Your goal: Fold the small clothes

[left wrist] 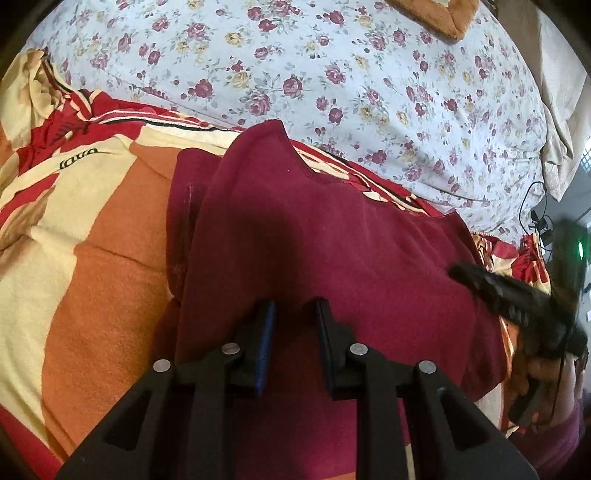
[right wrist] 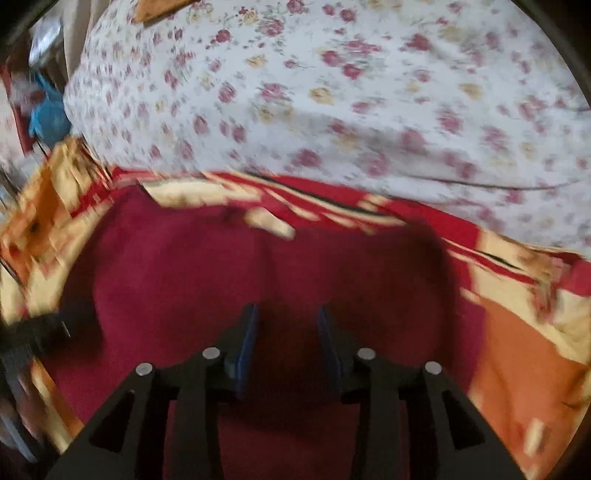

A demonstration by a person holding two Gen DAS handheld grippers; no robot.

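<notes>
A dark red garment point(left wrist: 314, 229) lies spread on a striped orange, cream and red blanket point(left wrist: 92, 236), with one side folded over near its left edge. My left gripper point(left wrist: 294, 306) is open and empty, just above the garment's near part. In the left wrist view my right gripper point(left wrist: 517, 299) shows blurred at the garment's right edge. In the blurred right wrist view the right gripper point(right wrist: 287, 312) is open and empty over the same garment point(right wrist: 229, 273), and the left gripper point(right wrist: 33, 332) shows dark at the far left.
A white floral bedsheet point(left wrist: 332, 74) lies beyond the blanket. An orange cushion point(left wrist: 439, 14) sits at the far edge. A black cable point(left wrist: 532, 206) hangs at the right bed edge. A blue object point(right wrist: 48, 114) lies off the bed.
</notes>
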